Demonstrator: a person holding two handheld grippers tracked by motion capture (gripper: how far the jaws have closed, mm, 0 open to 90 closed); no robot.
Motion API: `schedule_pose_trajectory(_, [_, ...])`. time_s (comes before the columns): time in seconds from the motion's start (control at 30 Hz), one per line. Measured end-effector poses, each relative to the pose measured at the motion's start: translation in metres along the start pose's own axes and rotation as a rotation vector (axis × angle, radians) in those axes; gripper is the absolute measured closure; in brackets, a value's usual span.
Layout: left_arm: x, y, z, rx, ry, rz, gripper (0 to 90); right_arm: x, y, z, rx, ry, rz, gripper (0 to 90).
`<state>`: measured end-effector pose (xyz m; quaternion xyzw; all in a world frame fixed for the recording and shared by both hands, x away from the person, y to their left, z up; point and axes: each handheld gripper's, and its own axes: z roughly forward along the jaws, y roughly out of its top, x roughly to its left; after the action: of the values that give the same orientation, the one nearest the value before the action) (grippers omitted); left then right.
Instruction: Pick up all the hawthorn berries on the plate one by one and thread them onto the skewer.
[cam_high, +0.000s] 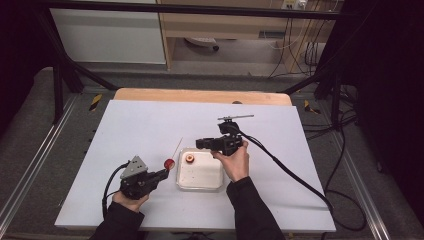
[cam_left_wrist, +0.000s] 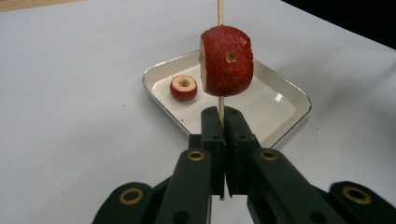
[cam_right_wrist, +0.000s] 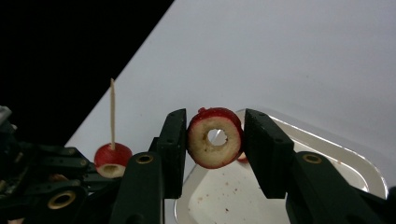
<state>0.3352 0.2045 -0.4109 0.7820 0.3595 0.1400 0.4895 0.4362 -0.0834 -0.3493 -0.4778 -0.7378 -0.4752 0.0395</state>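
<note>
Left of the white tray (cam_high: 201, 180), we see the left hand-held gripper (cam_high: 164, 173) clamped on a thin, brittle skewer (cam_left_wrist: 220, 103) just under a light, soft fruit piece (cam_left_wrist: 227, 60). Above the tray, the right hand-held gripper (cam_right_wrist: 215, 140) pinches a cored fruit ring (cam_right_wrist: 215, 138) by its rim; we judge it crushable. The white worktop (cam_high: 140, 130) around the tray is bare, with dark floor and cables beyond.

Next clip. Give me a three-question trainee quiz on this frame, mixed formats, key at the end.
1. True or false: the left gripper is shut on the skewer.
2. What sits between the jaws of the right gripper? A) whole apple B) cored fruit ring C) spoon
3. Fill in: the skewered fruit piece is held near the white ____.

Key: 1 true; 2 B; 3 tray.
</note>
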Motion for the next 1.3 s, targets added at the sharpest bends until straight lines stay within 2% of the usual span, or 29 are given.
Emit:
schedule_pose_trajectory(0.33, [-0.011, 0.001, 0.001, -0.008, -0.018, -0.004, 88.0, 0.002, -0.014, -0.014, -0.239, 0.095, 0.032, 60.7])
schedule_pose_trajectory(0.4, [-0.013, 0.002, 0.002, -0.008, -0.023, -0.009, 88.0, 0.004, -0.016, -0.015, -0.286, 0.103, 0.036, 60.7])
schedule_pose_trajectory(0.63, [-0.020, 0.002, 0.005, 0.000, -0.041, -0.029, 88.0, 0.009, -0.025, -0.012, -0.444, 0.138, -0.002, 60.9])
schedule_pose_trajectory(0.83, [-0.024, 0.003, 0.006, -0.002, -0.054, -0.051, 88.1, 0.012, -0.031, -0.008, -0.512, 0.183, -0.009, 60.8])
schedule_pose_trajectory(1.0, [-0.026, 0.004, 0.006, -0.010, -0.056, -0.057, 88.1, 0.014, -0.034, -0.005, -0.524, 0.229, 0.019, 60.9])
schedule_pose_trajectory(1.3, [-0.030, 0.004, 0.005, -0.025, -0.064, -0.057, 88.0, 0.016, -0.037, -0.003, -0.574, 0.250, 0.032, 61.0])
